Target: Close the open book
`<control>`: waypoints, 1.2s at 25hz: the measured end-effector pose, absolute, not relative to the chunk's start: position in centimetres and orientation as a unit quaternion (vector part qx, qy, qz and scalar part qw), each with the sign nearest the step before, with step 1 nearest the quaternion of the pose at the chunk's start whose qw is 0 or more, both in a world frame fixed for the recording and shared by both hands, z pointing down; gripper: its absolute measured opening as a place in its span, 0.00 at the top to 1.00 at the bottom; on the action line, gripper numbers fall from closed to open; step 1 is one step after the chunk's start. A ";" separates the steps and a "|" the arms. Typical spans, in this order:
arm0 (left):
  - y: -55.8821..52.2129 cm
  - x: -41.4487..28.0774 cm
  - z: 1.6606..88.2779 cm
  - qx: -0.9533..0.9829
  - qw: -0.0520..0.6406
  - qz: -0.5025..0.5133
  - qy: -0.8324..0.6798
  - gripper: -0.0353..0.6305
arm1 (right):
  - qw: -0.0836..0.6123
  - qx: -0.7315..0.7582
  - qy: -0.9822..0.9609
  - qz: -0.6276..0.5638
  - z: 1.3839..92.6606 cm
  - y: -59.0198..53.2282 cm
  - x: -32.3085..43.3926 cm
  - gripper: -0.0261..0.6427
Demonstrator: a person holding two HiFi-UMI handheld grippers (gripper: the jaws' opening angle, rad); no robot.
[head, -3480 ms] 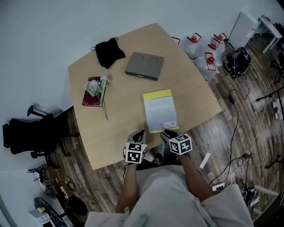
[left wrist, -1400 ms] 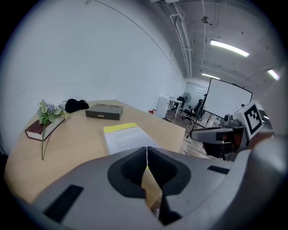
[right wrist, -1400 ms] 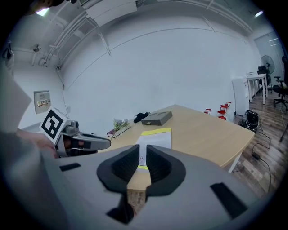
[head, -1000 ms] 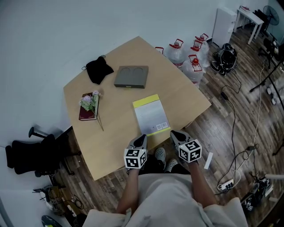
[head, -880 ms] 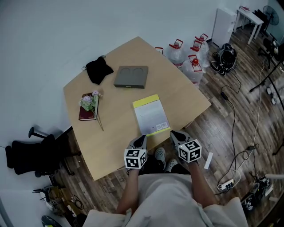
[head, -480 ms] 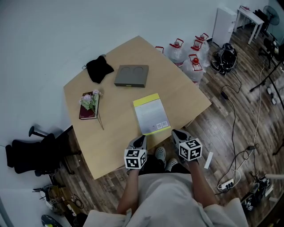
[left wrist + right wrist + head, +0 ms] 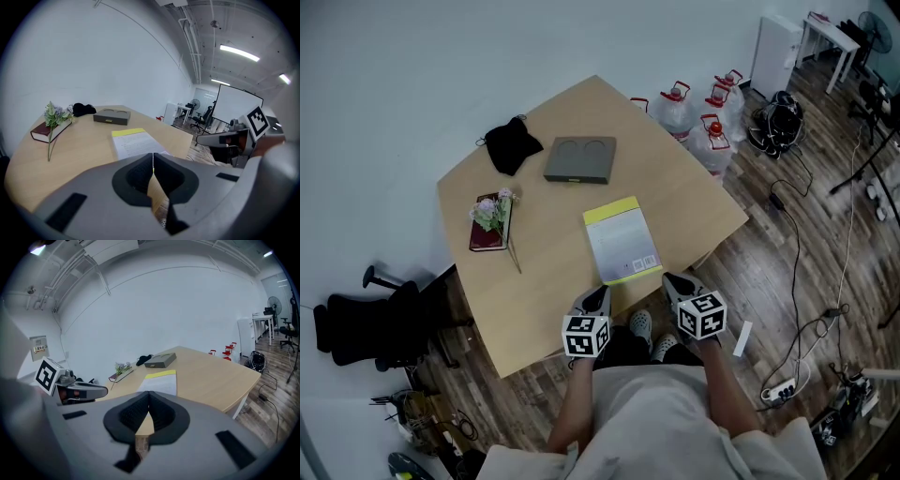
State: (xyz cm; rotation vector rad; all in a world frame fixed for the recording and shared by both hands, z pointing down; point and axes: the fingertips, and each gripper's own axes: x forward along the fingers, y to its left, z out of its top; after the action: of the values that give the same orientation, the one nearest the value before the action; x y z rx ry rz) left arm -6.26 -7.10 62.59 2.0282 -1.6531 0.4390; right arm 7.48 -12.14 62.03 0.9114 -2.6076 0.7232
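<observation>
Both my tongs are closed, pads pressed together with nothing between them. The left tongs (image 7: 597,296) and the right tongs (image 7: 674,284) hang side by side at the near edge of the surface (image 7: 546,302), well apart from each other, both pointing across it and tilted a little down. The book (image 7: 623,240) lies flat just ahead of them, between the two, with its near end close to the near edge and not touching either tongs. It shows as a single white rectangle with a yellow band along its far end, and it looks closed. Toward the far edge sits a grey tray (image 7: 580,159) with two round hollows in its top, and beside that, at the far left corner, is a crumpled black cloth (image 7: 510,146). Along the left edge lies a dark red book (image 7: 487,230) with a sprig of flowers (image 7: 499,206) resting on it, the stem running off onto the wood toward me. On the floor past the right edge stand water jugs (image 7: 694,108) with red handles, and a black chair (image 7: 366,319) stands off the left edge.
</observation>
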 end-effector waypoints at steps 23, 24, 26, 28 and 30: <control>-6.4 -6.1 62.5 0.748 0.248 0.162 -0.595 0.91 | 0.145 0.308 -0.910 0.236 61.8 -12.2 7.0 0.95; -6.4 -6.2 62.6 0.747 0.249 0.161 -0.595 0.91 | 0.146 0.308 -0.910 0.236 61.9 -12.2 7.0 0.95; -6.4 -6.1 62.7 0.748 0.249 0.161 -0.594 0.91 | 0.145 0.309 -0.909 0.237 62.0 -12.2 7.0 0.95; -6.3 -6.0 62.9 0.749 0.250 0.162 -0.592 0.91 | 0.146 0.311 -0.908 0.239 62.1 -12.1 7.2 0.95; -6.3 -5.9 63.0 0.749 0.251 0.162 -0.592 0.91 | 0.147 0.311 -0.908 0.238 62.2 -12.1 7.3 0.95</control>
State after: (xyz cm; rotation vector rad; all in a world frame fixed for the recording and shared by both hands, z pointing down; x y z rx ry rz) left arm -5.87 -6.29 62.97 2.0379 -1.6102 0.4409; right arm 7.28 -12.08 62.16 0.8938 -2.6142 0.6843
